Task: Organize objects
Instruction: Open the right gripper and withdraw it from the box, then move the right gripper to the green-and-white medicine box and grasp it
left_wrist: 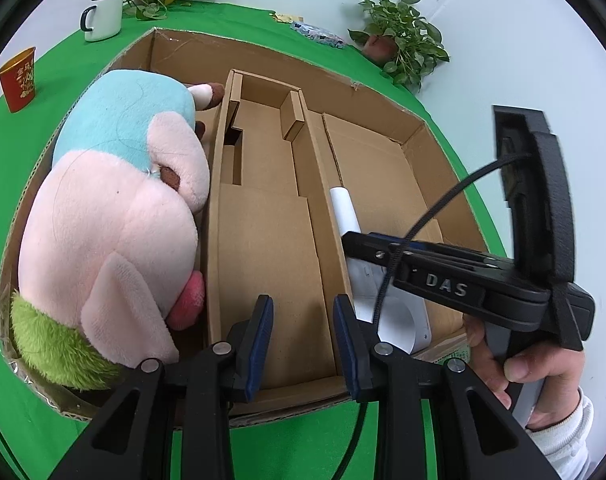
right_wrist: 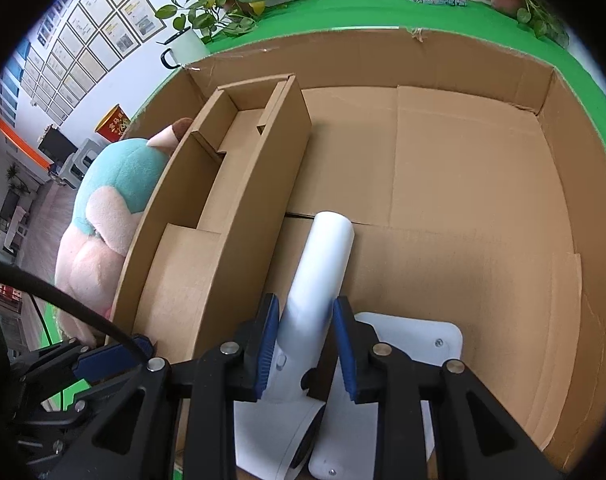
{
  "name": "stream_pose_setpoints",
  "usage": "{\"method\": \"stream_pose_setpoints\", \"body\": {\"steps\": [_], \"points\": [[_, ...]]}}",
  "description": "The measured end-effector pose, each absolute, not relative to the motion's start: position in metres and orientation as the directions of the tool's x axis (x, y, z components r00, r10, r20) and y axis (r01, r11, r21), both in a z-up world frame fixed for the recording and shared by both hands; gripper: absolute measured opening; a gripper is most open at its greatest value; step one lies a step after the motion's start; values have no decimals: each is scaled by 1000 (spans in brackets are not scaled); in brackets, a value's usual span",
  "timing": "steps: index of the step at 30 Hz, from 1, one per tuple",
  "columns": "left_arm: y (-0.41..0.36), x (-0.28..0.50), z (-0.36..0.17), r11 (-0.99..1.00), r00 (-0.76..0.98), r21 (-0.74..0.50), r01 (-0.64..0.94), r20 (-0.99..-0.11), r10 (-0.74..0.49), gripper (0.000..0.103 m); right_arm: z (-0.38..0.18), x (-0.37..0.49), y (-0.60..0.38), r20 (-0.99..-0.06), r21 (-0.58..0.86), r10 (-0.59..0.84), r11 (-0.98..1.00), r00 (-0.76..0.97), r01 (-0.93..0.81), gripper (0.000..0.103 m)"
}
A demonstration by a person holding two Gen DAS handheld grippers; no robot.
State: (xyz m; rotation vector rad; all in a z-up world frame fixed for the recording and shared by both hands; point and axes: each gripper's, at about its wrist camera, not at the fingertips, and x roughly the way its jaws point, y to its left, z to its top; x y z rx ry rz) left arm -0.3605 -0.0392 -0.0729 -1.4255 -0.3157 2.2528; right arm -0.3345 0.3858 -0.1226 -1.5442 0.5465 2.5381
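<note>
A white handheld device lies in the right-hand compartment of a large cardboard box, its tube pointing toward the box's far wall and its long axis running nearly straight out along the right gripper. That gripper's blue-padded fingers straddle the device's neck — the left pad looks to be touching, the right pad stands just off it — so the jaws read as parted rather than clamped. A white flat base rests on the box floor directly under and to the right of the fingers.

The left gripper hovers with its jaws apart and nothing between them, over the near end of a narrow cardboard insert tray that divides the box lengthwise. The right gripper is plainly the nearer to the device, which lies just beyond the insert's right wall.

A pink-and-blue plush toy fills the left compartment, pressed against the insert. Outside the box, on the green table, stand a white mug, a red cup and a potted plant near the far edge.

The insert's wall beside the device — and the base beneath it — look like the likeliest things to snag a lift.
</note>
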Motion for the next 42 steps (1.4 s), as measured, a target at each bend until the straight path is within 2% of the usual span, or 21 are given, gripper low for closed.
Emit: {"method": "stream_pose_setpoints", "body": {"steps": [1, 2, 3, 4, 5, 6, 7, 9, 10, 11, 14, 20, 28, 35, 42], "points": [[-39, -360, -72, -873, -366, -417, -253, -794, 486, 29, -119, -332, 385, -875, 227, -64, -930, -480, -290, 33], [-39, -358, -70, -877, -376, -407, -256, -794, 478, 30, -115, -328, 385, -870, 211, -42, -932, -491, -294, 47], [-39, -356, -67, -883, -388, -393, -258, -794, 467, 31, -108, -322, 385, -860, 192, -13, -934, -510, -301, 67], [-38, -354, -64, -890, -406, -374, -262, -793, 453, 33, -101, -315, 386, -845, 176, 18, -935, -534, -309, 77], [-37, -350, -56, -902, -449, -338, -268, -785, 427, 39, -94, -307, 385, -825, 158, 48, -937, -564, -311, 83], [-37, -346, -50, -911, -485, -311, -271, -773, 409, 51, -89, -301, 383, -811, 144, 66, -940, -581, -308, 83], [-36, -340, -43, -919, -524, -284, -274, -757, 390, 58, -81, -289, 381, -788, 108, 107, -945, -606, -307, 83], [-34, -326, -25, -942, -631, -200, -269, -702, 330, 85, -72, -272, 376, -752, 59, 170, -945, -637, -321, 84], [-33, -318, -18, -950, -675, -166, -264, -672, 304, 90, -67, -259, 373, -724, 35, 207, -942, -658, -334, 84], [-31, -306, -8, -960, -741, -115, -254, -615, 270, 101, -65, -251, 370, -705, 30, 224, -939, -673, -344, 84], [-23, -284, 5, -971, -814, -24, -237, -541, 212, 102, -63, -221, 361, -665, 61, 235, -929, -709, -365, 84], [-5, -254, 4, -969, -817, 30, -245, -544, 190, 102, -64, -190, 339, -613, 43, 298, -912, -732, -407, 84], [0, -231, -5, -976, -806, 22, -216, -569, 165, 102, -63, -166, 326, -582, -1, 342, -907, -737, -421, 84], [3, -200, 9, -982, -837, 77, -174, -537, 107, 102, -59, -146, 316, -563, 10, 325, -917, -760, -400, 84], [4, -172, 12, -986, -847, 69, -152, -523, 94, 102, -58, -129, 304, -548, 17, 317, -921, -774, -389, 84]]}}
